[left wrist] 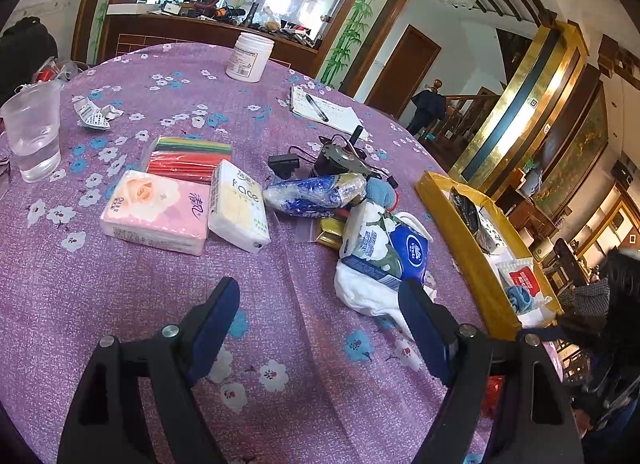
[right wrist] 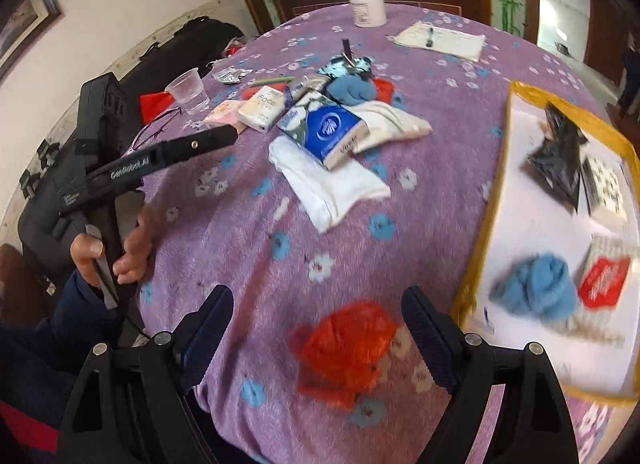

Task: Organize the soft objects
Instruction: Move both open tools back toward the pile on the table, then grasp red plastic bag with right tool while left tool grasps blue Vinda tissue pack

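Right under my right gripper (right wrist: 318, 332) a crumpled red plastic bag (right wrist: 344, 348) is lying on the bench (right wrist: 240, 232), sitting between the spread jaws with nothing pinched, so I am judging this hand the nearer one for it. I am seeing no clear long axis on the bag; it is bunched into a rough lump, blurred in this view. I am reading the yellow-rimmed tray (right wrist: 486, 200) as its destination, lying just to the right of the bag with a blue cloth (right wrist: 532, 288) already inside. Farther off and to the left, my left gripper (left wrist: 320, 324) is hovering with jaws spread and empty, pointing at the tissue pack (left wrist: 384, 244) resting on white socks (left wrist: 360, 288).
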A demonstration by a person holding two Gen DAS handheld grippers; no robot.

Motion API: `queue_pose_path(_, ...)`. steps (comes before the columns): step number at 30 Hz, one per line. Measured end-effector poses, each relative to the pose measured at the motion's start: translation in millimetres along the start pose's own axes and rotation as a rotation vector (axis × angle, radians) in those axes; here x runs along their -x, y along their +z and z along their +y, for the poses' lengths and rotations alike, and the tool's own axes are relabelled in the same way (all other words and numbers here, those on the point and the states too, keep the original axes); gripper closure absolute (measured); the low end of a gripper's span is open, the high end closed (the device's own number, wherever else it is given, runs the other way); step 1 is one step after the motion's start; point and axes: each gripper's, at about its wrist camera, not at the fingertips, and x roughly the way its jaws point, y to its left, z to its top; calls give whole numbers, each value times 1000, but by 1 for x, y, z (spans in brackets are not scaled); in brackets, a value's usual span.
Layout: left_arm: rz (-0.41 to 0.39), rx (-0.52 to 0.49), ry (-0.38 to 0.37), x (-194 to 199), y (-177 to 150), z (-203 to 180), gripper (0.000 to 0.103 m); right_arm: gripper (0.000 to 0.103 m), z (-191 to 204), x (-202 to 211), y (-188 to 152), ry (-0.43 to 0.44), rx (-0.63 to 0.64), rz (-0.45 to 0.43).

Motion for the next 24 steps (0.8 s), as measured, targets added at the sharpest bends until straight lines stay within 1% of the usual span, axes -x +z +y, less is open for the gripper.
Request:
queue_pose_path(1, 0, 0, 0, 0, 0, 0, 22, 22, -1, 4, -7, 6, -10, -10)
queue_pose_path(3, -1, -1, 2, 0, 0, 0, 22, 28, 0, 4, -18, 3, -27, -11)
queue_pose_path(5, -1, -3, 4, 0, 0, 0, 22, 28, 4, -5, -28, -66, -34, -13)
queue_pose_path(6, -1, -5, 6, 0, -1, -1, 22, 29, 3, -7, -30, -75, -38, -16)
queue_pose_path(8, 0, -7, 2, 0, -1, -1, 22, 36, 1, -14, -32, -58, -57, -27)
queue_pose_path(10, 9, -11, 9, -2, -1, -2, 22, 62, 1, -25, -32, -64, -61, -32)
queue_pose_path(11, 12, -14, 14, -2, -1, -3, 22, 62, 3, -29, -32, -63, -53, -36)
queue_pose_path(15, 38, -52, 46, -5, 1, -14, 22, 63, 11, -22, -29, -80, -15, -167)
queue_pose_path(16, 61, -71, 31, -7, 2, -21, 22, 63, 11, -18, -29, -85, -18, -208)
queue_pose_path(18, 71, -111, 9, -6, 4, -36, 22, 63, 8, -9, -31, -122, -30, -281)
queue_pose_path(20, 63, -168, 20, -6, 8, -56, 22, 63, -1, -5, -33, -121, -65, -332)
queue_pose_path(21, 67, -191, 22, -8, 10, -64, 19, 63, -7, -6, -35, -121, -89, -346)
queue_pose_path(22, 80, -216, 23, -12, 12, -73, 10, 63, -10, -7, -37, -131, -100, -349)
queue_pose_path(23, 86, -232, 26, -16, 14, -79, 7, 63, -13, -10, -39, -144, -112, -352)
queue_pose_path(24, 86, -246, 36, -19, 15, -84, 7, 63, -17, -13, -41, -147, -120, -355)
